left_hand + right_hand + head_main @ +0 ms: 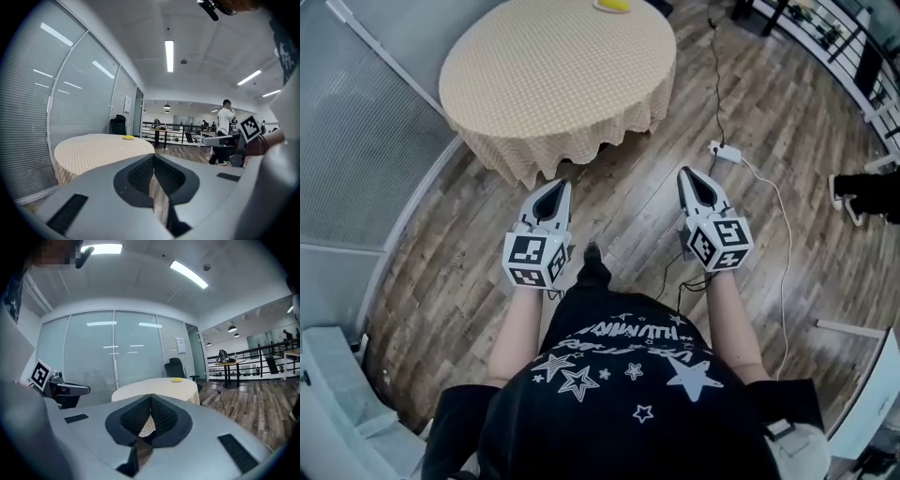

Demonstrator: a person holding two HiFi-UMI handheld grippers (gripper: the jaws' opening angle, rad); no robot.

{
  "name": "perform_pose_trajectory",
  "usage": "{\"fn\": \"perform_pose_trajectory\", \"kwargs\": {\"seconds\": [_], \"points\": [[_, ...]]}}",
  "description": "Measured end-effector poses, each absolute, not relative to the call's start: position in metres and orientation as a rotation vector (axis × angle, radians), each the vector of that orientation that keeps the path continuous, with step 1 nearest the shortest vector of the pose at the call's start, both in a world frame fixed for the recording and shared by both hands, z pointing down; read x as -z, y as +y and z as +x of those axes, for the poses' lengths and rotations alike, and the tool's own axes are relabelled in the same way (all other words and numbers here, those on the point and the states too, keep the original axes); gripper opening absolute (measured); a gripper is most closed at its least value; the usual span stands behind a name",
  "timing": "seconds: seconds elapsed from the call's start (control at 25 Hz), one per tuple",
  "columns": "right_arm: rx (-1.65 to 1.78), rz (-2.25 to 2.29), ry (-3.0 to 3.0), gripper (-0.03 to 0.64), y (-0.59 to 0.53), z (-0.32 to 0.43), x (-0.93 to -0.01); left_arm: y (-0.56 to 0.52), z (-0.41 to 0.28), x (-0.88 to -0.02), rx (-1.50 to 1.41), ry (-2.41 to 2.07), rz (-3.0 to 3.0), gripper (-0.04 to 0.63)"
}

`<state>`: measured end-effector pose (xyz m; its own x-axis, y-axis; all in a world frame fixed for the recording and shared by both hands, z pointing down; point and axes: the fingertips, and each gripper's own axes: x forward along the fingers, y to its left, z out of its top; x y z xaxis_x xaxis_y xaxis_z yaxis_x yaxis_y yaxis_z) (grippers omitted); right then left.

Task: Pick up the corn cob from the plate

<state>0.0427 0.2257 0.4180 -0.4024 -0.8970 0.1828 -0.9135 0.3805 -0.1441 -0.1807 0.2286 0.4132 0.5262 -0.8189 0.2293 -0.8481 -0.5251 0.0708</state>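
Observation:
A round table point(558, 84) under a beige checked cloth stands ahead of me. On its far edge lies something yellow point(612, 5), too small to tell plate from corn cob. It also shows as a yellow spot point(128, 138) in the left gripper view and as a yellow spot point(176, 379) in the right gripper view. My left gripper point(562, 183) and right gripper point(685, 172) are held side by side over the wooden floor, short of the table. Both point toward it. The left gripper point(153, 155) has its tips together with nothing between them. The right gripper point(150, 395) is likewise shut and holds nothing.
A white power strip point(727, 151) with a cable lies on the floor to the right of the table. A glass wall with blinds point(356, 141) runs along the left. A black office chair point(117, 125) stands behind the table. A person point(226, 117) stands far off by a railing.

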Motion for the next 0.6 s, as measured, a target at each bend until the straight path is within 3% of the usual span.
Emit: {"fn": "perform_pose_trajectory", "kwargs": {"seconds": [0.6], "points": [[-0.422, 1.84, -2.438, 0.028, 0.084, 0.032, -0.423, 0.088, -0.199, -0.422, -0.255, -1.291, 2.638, 0.009]]}}
